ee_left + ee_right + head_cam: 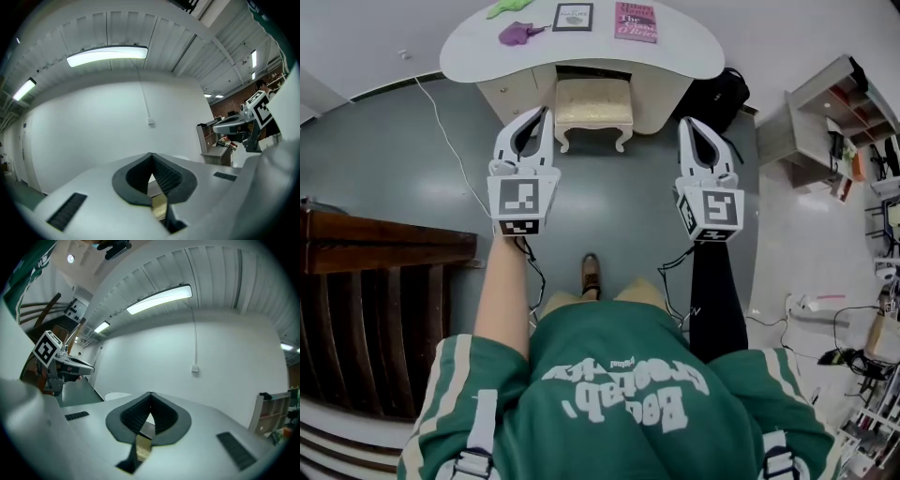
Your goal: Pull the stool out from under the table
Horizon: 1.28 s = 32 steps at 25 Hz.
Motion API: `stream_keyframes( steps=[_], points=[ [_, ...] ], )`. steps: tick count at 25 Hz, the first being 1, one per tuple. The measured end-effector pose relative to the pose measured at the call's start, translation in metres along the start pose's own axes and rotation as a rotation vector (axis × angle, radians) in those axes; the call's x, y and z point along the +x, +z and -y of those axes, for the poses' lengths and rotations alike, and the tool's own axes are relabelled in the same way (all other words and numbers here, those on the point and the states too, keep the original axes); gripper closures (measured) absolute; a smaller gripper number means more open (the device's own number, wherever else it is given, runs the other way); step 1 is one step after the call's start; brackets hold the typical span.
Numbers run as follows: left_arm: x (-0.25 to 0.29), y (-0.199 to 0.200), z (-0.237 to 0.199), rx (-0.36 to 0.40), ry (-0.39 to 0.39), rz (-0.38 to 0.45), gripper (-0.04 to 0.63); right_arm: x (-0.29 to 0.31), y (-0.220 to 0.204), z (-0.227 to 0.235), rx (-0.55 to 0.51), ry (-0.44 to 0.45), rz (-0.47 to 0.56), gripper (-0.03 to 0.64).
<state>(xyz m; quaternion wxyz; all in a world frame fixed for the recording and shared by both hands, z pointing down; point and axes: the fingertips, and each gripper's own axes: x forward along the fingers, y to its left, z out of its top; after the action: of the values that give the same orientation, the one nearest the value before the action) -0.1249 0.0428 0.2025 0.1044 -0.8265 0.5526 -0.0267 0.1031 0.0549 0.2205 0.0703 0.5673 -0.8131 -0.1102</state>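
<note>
Jaws are sitting pressed together, gripping nothing, on both the left gripper (542,112) and the right gripper (684,122), held level. Farther off, between their tips, the cream cushioned stool (593,103) is standing tucked partway under the white table (487,47).

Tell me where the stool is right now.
In the head view the stool sits top centre, its far end tucked under the white table. It stands ahead of and between the left gripper and right gripper, touching neither.
</note>
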Motion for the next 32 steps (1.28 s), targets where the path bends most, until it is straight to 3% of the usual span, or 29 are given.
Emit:
stream_keyframes(
  steps=[16, 32],
  points=[
    [0.089, -0.037, -0.035, -0.005, -0.007, -0.055, 0.581, 0.088, -0.036, 0.03, 0.025, 0.0, -0.048, 0.609],
    [0.258, -0.066, -0.071, 0.033, 0.057, -0.065, 0.581, 0.267, -0.082, 0.094, 0.057, 0.095, -0.051, 0.609]
  ],
)
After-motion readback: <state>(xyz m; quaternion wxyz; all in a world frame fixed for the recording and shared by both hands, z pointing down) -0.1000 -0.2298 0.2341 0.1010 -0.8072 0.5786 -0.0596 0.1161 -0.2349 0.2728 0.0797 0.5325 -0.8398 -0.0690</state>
